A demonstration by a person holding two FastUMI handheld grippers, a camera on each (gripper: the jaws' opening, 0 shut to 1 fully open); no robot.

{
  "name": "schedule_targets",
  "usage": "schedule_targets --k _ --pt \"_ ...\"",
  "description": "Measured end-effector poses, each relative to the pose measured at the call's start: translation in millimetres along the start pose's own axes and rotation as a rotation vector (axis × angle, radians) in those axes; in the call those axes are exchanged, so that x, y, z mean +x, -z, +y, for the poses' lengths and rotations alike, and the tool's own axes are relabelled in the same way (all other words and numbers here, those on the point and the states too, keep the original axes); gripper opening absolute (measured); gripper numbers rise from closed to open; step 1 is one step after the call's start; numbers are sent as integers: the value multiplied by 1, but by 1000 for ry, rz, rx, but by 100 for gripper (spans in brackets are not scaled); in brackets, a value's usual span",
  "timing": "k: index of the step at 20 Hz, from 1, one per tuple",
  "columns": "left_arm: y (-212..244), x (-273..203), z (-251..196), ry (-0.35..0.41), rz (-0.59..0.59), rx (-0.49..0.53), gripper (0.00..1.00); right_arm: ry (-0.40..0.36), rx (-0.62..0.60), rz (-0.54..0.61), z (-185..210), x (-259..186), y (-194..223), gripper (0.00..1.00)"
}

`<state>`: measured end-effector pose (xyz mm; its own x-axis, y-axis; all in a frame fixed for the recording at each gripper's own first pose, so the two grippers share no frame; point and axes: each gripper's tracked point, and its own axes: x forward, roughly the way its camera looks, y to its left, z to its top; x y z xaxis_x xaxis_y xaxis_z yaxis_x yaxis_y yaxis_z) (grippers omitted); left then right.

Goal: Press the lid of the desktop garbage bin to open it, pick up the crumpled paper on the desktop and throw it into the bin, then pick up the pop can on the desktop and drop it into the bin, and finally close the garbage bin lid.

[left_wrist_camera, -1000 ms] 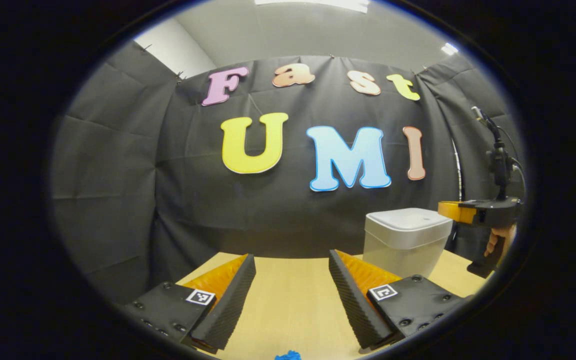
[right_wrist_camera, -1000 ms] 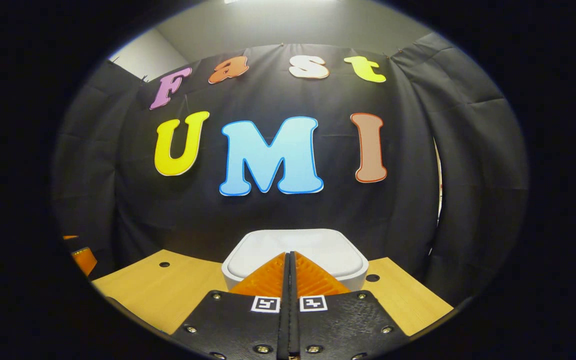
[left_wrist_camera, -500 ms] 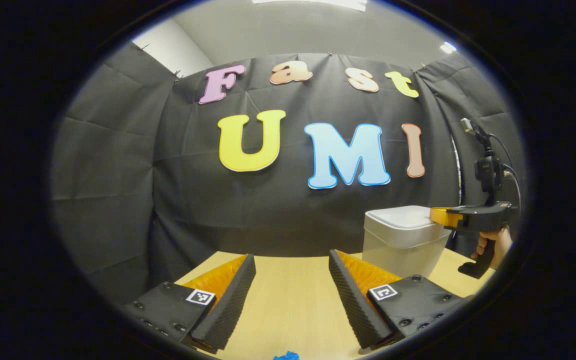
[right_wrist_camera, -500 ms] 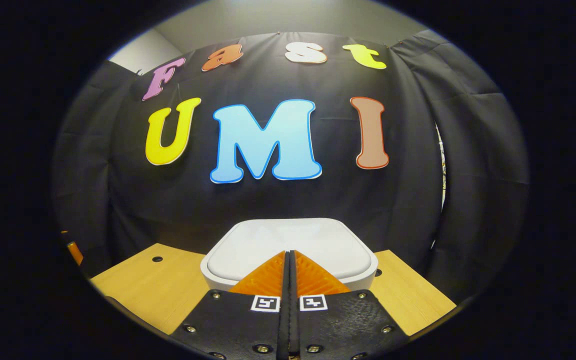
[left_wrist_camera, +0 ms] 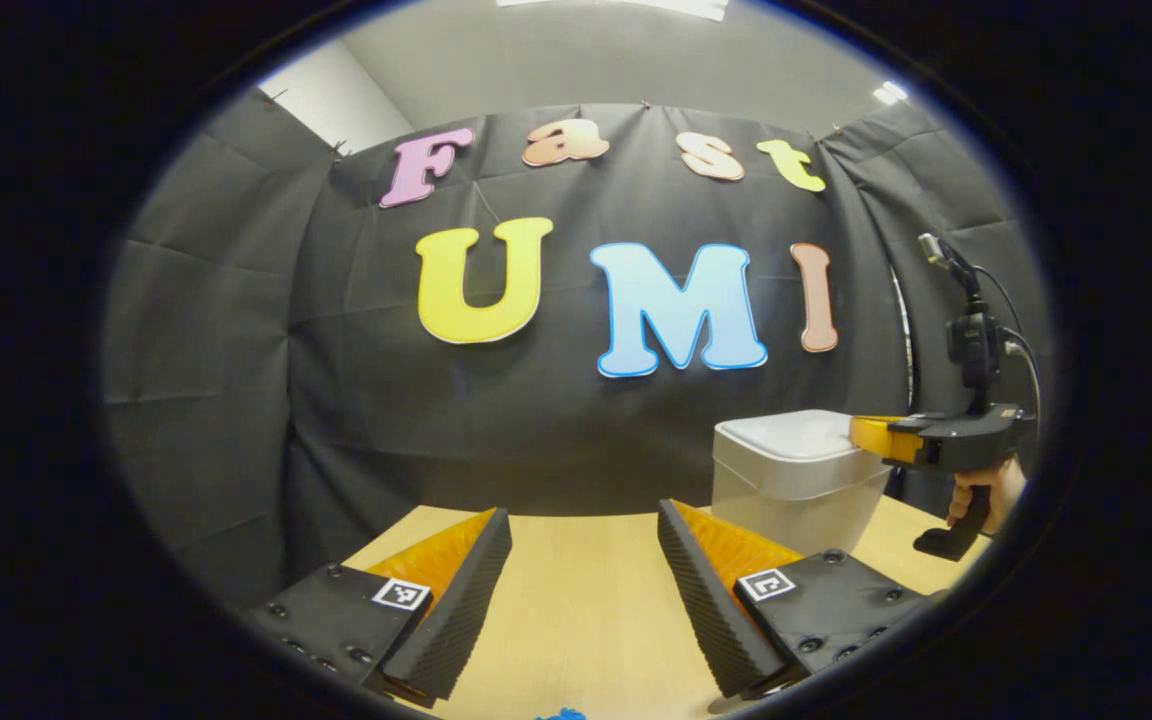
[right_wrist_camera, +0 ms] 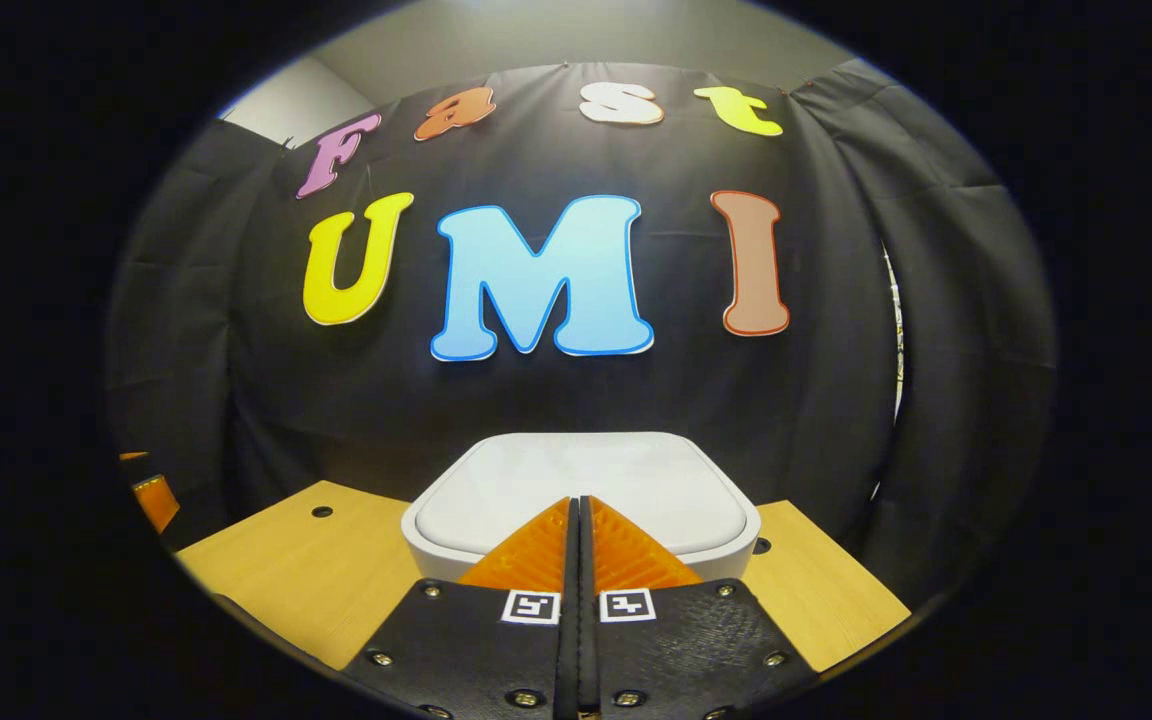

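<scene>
Left gripper view: left gripper point(left_wrist_camera: 584, 560) is held low over the wooden table point(left_wrist_camera: 586, 610), its two fingers spread wide apart with nothing between them. Garbage bin point(left_wrist_camera: 794, 480) stands on the table ahead and to the right, against the black cloth wall, with its lid point(left_wrist_camera: 796, 440) down flat. Right gripper point(left_wrist_camera: 871, 435) reaches in from the right at lid height, its tip at the lid's right edge; contact cannot be confirmed from this angle. A hand point(left_wrist_camera: 986, 490) grips its handle below. A small blue object point(left_wrist_camera: 561, 714) is cut off at the bottom edge; its identity cannot be determined.

Right gripper view: right gripper point(right_wrist_camera: 578, 525) has its fingers pressed together, nothing held between them. The tips lie over the near edge of the bin lid point(right_wrist_camera: 576, 480), centred on it; whether they bear on the surface cannot be determined. The lid is down. Table point(right_wrist_camera: 306, 570) extends to both sides of the bin, with a small hole point(right_wrist_camera: 321, 511) on the left.
</scene>
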<state>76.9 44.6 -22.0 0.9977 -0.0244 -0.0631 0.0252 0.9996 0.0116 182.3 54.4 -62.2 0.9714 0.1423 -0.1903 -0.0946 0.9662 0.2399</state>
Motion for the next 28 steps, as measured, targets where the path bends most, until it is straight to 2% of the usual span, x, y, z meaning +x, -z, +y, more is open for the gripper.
schedule_targets --k 1,2,5,10,20,23,24,28 --pt "-1 -1 -1 3 -2 1 93 8 6 -6 -1 -1 -4 0" --pt "-1 -3 -2 4 -2 2 96 16 17 -14 -1 -1 -6 0" --pt "-2 -8 3 -9 -2 7 96 23 34 -13 2 -5 -11 0" --pt "-1 -15 12 -34 5 0 100 29 27 -122 3 -18 -41 0" --pt "6 -21 1 -15 16 -13 100 26 16 -110 1 -39 -41 0" --pt "16 -21 1 -14 43 -25 100 44 -18 -116 -1 -50 -42 0" --pt "24 -21 0 -12 65 -29 96 54 -28 -123 -2 -52 -42 0" --pt "51 -25 2 -8 135 -54 100 53 -57 -144 4 -68 -41 0"
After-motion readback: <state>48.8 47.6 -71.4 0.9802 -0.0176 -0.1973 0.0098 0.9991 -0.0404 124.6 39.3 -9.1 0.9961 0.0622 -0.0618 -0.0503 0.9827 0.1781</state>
